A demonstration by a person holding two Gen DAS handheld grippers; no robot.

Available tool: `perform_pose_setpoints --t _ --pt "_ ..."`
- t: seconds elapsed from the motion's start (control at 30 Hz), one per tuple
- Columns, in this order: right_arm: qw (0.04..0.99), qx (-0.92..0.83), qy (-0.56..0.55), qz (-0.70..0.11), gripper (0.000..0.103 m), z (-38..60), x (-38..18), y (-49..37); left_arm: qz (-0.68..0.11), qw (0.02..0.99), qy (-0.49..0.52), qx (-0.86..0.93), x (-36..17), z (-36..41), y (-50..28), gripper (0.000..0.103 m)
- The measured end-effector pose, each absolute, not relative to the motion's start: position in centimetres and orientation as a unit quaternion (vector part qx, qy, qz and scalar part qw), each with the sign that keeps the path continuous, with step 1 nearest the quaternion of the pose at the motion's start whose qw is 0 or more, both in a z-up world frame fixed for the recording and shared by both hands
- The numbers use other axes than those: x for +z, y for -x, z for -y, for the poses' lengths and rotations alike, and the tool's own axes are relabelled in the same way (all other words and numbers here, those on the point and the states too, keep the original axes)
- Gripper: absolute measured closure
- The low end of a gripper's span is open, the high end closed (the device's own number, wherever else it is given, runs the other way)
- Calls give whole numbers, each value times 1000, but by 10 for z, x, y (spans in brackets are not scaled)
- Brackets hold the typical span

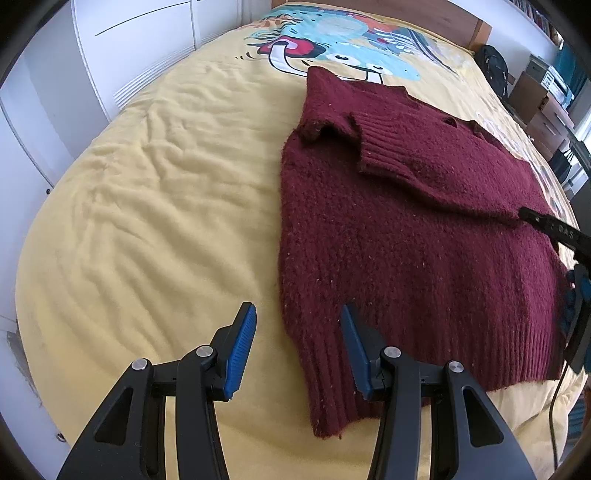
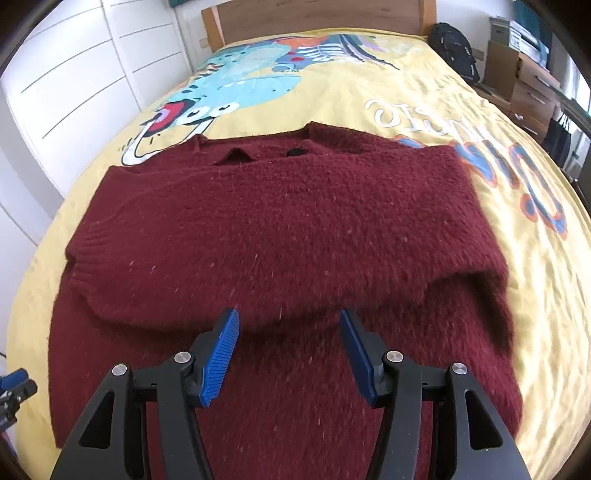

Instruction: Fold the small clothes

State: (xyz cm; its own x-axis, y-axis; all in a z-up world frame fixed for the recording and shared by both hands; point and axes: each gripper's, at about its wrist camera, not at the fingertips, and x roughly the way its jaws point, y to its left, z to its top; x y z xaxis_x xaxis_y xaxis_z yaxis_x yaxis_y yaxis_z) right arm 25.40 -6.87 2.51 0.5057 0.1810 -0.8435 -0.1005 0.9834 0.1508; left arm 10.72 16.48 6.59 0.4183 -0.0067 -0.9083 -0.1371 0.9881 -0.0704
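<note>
A dark red knit sweater (image 1: 406, 229) lies flat on the yellow bed cover (image 1: 166, 192), with both sleeves folded across its body. My left gripper (image 1: 297, 332) is open and empty, low over the cover at the sweater's left hem corner. In the right wrist view the sweater (image 2: 288, 229) fills the middle. The folded right sleeve (image 2: 258, 258) lies across it, its ribbed cuff (image 2: 79, 254) at the left. My right gripper (image 2: 288, 339) is open and empty, just above the sleeve's near edge. The right gripper's black finger (image 1: 554, 230) shows at the left view's right edge.
The cover has a printed cartoon (image 2: 236, 92) and lettering (image 2: 480, 147) beyond the sweater. White wardrobe doors (image 2: 74, 74) stand left of the bed. A wooden headboard (image 2: 317, 18), a black backpack (image 2: 454, 48) and boxes and drawers (image 2: 524, 74) are at the far right.
</note>
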Motion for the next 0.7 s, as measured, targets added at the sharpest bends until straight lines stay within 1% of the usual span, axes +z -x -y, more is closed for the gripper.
perform_pose_setpoints --t 0.13,0.27,0.7 --pt "869 85 -43 -486 44 74 37 -230 -537 840 70 43 70 -167 -100 60" --pt "870 85 -39 -484 44 82 48 -209 -531 843 77 43 75 -169 -90 54" --pt "866 79 -77 -487 44 118 65 -131 -519 851 75 28 92 -167 -59 54"
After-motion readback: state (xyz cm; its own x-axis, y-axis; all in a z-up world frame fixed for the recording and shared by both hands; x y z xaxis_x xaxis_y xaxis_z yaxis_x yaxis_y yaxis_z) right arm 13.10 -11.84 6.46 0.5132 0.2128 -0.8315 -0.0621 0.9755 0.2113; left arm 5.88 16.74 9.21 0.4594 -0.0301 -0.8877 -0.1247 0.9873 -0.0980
